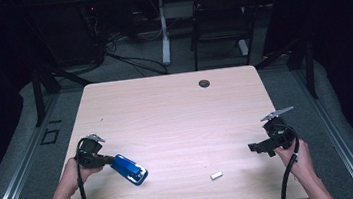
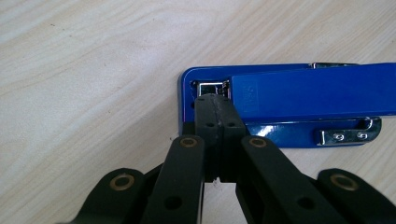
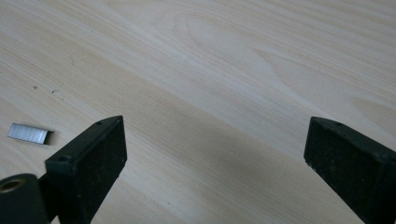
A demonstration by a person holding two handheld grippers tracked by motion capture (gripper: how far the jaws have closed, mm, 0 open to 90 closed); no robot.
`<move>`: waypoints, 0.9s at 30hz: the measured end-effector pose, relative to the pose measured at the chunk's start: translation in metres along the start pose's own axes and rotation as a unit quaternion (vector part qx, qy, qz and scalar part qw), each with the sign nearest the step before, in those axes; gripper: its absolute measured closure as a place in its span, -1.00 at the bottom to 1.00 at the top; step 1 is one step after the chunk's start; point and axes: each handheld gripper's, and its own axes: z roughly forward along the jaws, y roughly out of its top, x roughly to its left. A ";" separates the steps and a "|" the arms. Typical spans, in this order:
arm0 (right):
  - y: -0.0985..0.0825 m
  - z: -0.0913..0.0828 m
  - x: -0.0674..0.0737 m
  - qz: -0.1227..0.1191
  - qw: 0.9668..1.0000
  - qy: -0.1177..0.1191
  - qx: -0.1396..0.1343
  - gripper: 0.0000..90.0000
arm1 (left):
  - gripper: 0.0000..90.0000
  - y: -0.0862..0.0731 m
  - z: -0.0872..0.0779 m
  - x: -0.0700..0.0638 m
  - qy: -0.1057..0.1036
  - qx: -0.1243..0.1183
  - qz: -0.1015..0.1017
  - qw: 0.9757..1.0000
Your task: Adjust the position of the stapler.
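A blue stapler (image 1: 131,170) lies on the wooden table (image 1: 176,114) near the front left. My left gripper (image 1: 111,161) is at its rear end. In the left gripper view the jaws are pressed together, and the gripper (image 2: 215,100) has its tips against the metal rear of the stapler (image 2: 313,91). I cannot tell if anything thin is pinched between them. My right gripper (image 1: 251,147) hovers at the front right with its jaws wide apart and nothing between them (image 3: 215,140). A small silver strip of staples (image 1: 216,175) (image 3: 28,134) lies on the table to the left of it.
A round dark grommet (image 1: 204,83) sits in the table's far edge area. A black chair (image 1: 220,19) and cables stand on the floor beyond the table. Bare wood spreads across the table's middle.
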 end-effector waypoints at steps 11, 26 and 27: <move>0.000 0.001 0.000 0.002 1.000 0.003 0.004 -0.88 | 1.00 0.003 0.004 -0.012 -0.022 0.009 -0.001 1.000; 0.000 0.001 0.001 0.001 1.000 0.005 0.006 -0.88 | 1.00 0.010 0.013 -0.038 -0.060 0.033 0.022 0.997; 0.000 0.002 0.001 0.000 1.000 0.003 0.008 -0.88 | 1.00 0.011 0.015 -0.043 -0.061 0.036 0.024 0.997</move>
